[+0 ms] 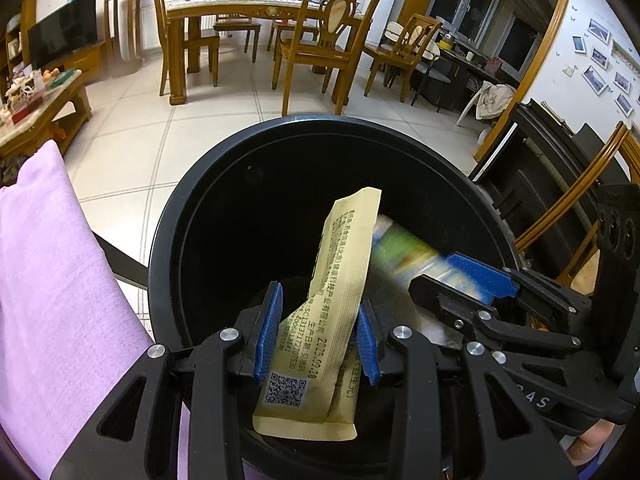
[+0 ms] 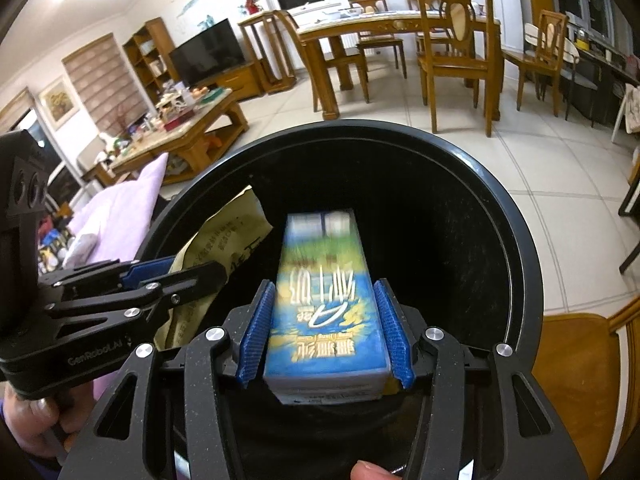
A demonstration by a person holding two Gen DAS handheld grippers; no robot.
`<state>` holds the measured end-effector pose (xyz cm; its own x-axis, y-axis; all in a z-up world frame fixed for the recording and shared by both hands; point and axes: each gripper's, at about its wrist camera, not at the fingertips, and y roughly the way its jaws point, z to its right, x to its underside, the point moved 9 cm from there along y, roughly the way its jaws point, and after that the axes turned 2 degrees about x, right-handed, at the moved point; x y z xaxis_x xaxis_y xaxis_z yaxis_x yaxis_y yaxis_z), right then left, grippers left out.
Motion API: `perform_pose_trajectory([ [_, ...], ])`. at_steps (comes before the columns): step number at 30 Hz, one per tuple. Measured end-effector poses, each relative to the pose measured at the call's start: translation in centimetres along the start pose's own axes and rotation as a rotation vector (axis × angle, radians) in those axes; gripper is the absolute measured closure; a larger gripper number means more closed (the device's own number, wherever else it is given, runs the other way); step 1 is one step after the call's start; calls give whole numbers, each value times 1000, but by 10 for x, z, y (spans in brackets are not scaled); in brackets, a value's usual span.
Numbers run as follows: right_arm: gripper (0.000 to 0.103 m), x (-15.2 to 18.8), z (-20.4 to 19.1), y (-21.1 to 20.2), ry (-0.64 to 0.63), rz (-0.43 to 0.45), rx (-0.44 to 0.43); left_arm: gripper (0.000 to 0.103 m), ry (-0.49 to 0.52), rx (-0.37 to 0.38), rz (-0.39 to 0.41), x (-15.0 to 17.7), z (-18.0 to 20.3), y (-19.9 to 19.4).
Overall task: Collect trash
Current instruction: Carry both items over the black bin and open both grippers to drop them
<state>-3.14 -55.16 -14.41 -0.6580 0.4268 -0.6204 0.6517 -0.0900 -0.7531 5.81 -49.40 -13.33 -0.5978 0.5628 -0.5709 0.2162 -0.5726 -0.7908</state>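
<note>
One black round trash bin [image 1: 172, 248], mouth open below both grippers. One blue milk carton [image 2: 326, 320] over the bin, blurred, between spread jaws of right gripper [image 2: 325, 332]. One yellow sachet [image 1: 320, 320] above the mouth, between left gripper [image 1: 317, 334] jaws; pinched or loose, cannot tell.

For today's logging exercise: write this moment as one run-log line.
left gripper: yellow sachet between pads | right gripper: blue milk carton between pads | both over black bin | release pending
</note>
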Motion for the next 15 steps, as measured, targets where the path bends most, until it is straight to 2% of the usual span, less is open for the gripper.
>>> perform_pose_trajectory([
  [2, 50, 0, 0, 0, 3, 0, 1, 63, -1, 3, 1, 1, -1, -1],
  [4, 47, -1, -1, -1, 6, 5, -2, 53, -5, -12, 10, 1, -3, -4],
  [8, 37, -5, -2, -6, 24, 27, -8, 48, -26, -13, 29, 1, -11, -14],
  [11, 36, -10, -3, -14, 39, 48, -16, 47, -37, -12, 50, 0, -14, -27],
  [13, 36, -13, -5, -18, 44, 58, -18, 37, -40, -14, 60, 1, -13, -34],
  [15, 36, -15, -9, -24, 46, 70, -19, 34, -41, -19, 83, 3, -16, -47],
])
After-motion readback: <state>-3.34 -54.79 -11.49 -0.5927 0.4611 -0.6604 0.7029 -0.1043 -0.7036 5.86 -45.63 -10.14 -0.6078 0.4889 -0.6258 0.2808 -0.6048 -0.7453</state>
